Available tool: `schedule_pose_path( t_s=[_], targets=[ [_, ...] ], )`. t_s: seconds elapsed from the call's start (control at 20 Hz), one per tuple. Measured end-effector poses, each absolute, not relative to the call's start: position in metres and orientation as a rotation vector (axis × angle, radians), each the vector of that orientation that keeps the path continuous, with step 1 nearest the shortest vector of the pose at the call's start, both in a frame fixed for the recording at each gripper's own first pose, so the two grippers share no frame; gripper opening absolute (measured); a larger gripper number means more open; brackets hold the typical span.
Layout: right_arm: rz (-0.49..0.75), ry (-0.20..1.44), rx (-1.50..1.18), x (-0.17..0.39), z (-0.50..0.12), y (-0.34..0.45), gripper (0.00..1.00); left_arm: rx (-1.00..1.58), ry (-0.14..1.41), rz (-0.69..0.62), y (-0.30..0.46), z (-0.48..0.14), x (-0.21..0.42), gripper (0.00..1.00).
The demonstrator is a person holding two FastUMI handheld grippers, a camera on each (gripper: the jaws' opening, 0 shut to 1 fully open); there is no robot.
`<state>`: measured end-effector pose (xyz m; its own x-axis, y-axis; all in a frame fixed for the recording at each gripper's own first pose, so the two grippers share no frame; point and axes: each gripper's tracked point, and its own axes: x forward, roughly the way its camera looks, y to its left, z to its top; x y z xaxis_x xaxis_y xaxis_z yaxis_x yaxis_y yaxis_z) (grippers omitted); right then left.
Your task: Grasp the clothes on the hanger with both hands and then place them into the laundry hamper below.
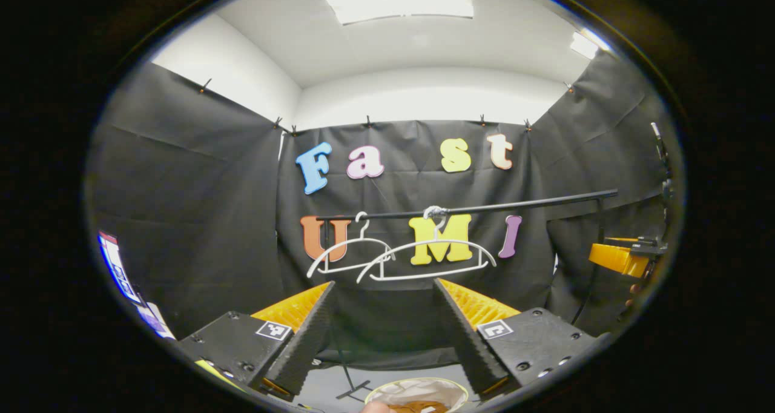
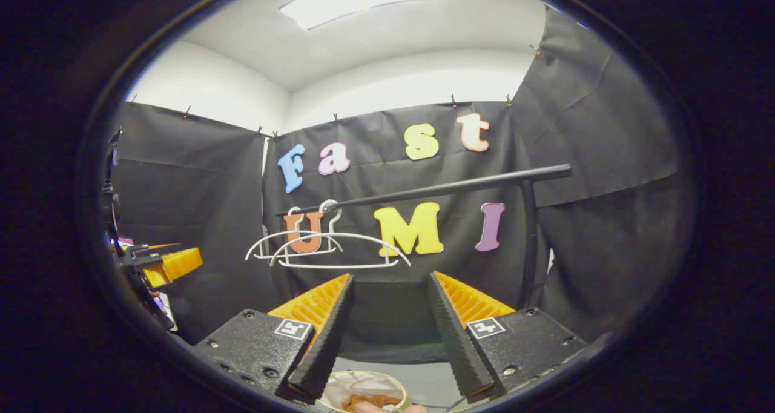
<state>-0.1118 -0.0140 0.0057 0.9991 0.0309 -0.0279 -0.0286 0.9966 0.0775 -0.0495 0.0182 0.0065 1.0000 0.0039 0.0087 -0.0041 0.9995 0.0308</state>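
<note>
Two bare white hangers (image 1: 399,258) hang on a black rail (image 1: 484,208) in front of the back wall; the right gripper view has the hangers (image 2: 330,248) under the rail (image 2: 436,190). Below, at the bottom edge, stands a round light hamper (image 1: 396,387) with brown clothes (image 1: 421,407) inside; in the right gripper view the hamper (image 2: 339,389) holds the brown clothes (image 2: 372,400). My left gripper (image 1: 383,286) is open above the hamper, holding nothing. My right gripper (image 2: 390,277) is open too, nothing between its fingers.
The right gripper (image 1: 623,258) shows at the far right of the left gripper view, and the left gripper (image 2: 169,264) at the far left of the right gripper view. The rail's upright post (image 2: 530,243) stands on the right. Grey floor (image 1: 339,383) lies around the hamper.
</note>
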Motion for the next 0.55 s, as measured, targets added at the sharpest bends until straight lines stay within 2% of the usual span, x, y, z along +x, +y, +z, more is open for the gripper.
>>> schedule_pose_path(
  t_s=[0.3,0.55],
  targets=[
    [-0.083,0.003,0.045,-0.175,0.019,-0.002,0.81,0.067,-0.018,-0.032,0.057,0.016,-0.106,0.98],
    [-0.102,-0.046,-0.002,-0.218,0.033,0.015,0.83,0.038,-0.019,-0.066,0.065,0.012,-0.122,0.98]
  ],
)
